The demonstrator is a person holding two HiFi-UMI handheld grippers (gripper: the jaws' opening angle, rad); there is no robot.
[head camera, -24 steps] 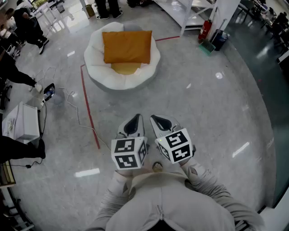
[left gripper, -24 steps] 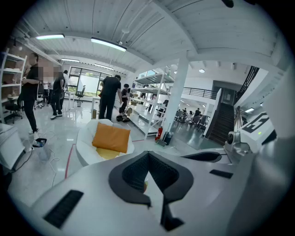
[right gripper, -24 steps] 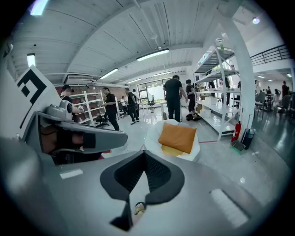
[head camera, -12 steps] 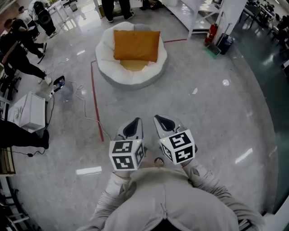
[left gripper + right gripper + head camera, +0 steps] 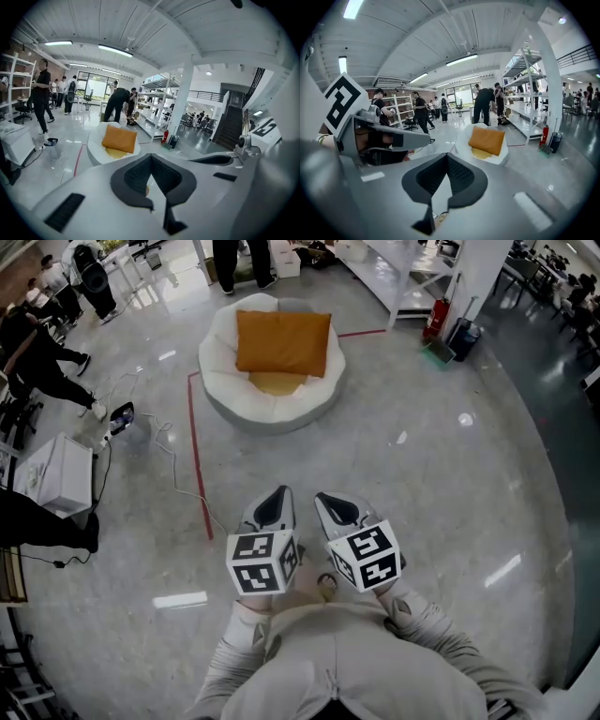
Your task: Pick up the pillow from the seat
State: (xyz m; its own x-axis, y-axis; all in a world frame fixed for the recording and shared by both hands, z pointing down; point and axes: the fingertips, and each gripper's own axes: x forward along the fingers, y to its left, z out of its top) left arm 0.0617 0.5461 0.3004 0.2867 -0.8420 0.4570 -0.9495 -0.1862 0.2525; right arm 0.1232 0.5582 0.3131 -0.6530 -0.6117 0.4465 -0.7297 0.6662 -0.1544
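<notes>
An orange pillow point(image 5: 282, 341) leans against the back of a round white seat point(image 5: 220, 381) far ahead on the grey floor, with a yellow cushion point(image 5: 277, 382) under it. The pillow point(image 5: 119, 138) also shows in the left gripper view and the pillow point(image 5: 487, 139) in the right gripper view, small and distant. My left gripper point(image 5: 272, 506) and right gripper point(image 5: 335, 508) are held side by side close to the person's chest, well short of the seat. Both are shut with nothing between their jaws.
A red tape line point(image 5: 197, 463) runs along the floor left of the seat. A white box point(image 5: 54, 474) and cables point(image 5: 155, 442) lie at the left. People stand at the back left. White shelving point(image 5: 394, 268), a fire extinguisher point(image 5: 434, 320) and a bin point(image 5: 463, 334) stand at the back right.
The view has shifted so that the seat and pillow sit slightly further right and higher in the frame than a second ago. Both grippers stay together and shut.
</notes>
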